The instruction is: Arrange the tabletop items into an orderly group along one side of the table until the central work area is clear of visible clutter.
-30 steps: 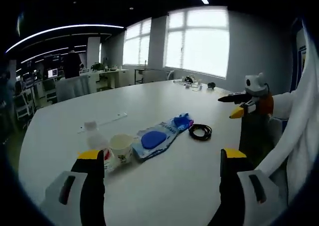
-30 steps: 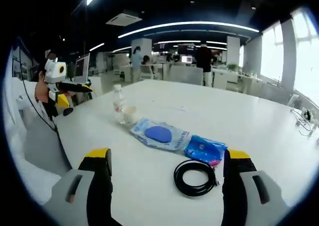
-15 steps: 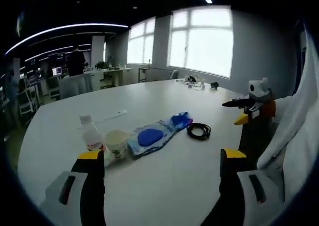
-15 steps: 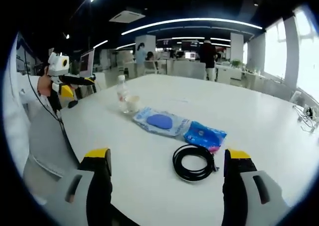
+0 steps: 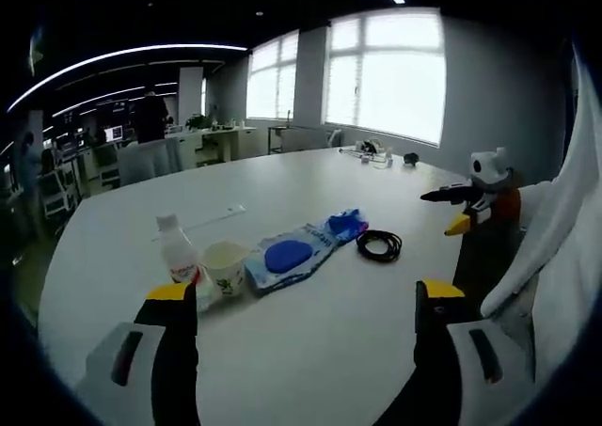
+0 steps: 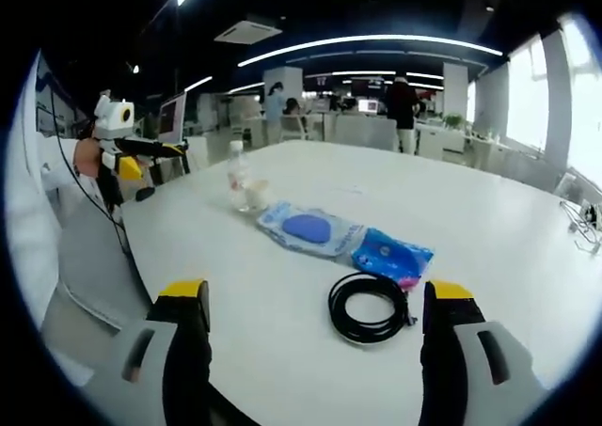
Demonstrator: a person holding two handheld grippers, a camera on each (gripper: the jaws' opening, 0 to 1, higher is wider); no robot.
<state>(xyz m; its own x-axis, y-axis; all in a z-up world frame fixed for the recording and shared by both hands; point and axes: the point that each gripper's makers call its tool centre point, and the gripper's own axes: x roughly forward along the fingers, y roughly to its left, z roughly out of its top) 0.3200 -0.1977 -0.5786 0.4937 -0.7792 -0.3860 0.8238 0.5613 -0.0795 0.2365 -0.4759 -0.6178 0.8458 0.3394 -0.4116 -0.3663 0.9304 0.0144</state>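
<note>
- Left gripper (image 5: 299, 299) is hovering above the white table (image 5: 310, 351), jaws spread wide, holding nothing.
- Right gripper (image 6: 315, 299) is doing likewise, wide open and empty.
- A coiled black cable (image 6: 369, 306) is lying nearest the right gripper.
- Beyond it, a blue pouch (image 6: 390, 254) is touching a clear packet (image 6: 310, 229) holding a blue disc.
- Farther left, a paper cup (image 6: 255, 195) is standing upright beside a small clear bottle (image 6: 237, 179).

The left gripper (image 5: 299, 304) and the right gripper (image 6: 316, 306) hovered above the white table (image 5: 310, 351), each with yellow-tipped black jaws spread wide, gripping nothing.
</note>
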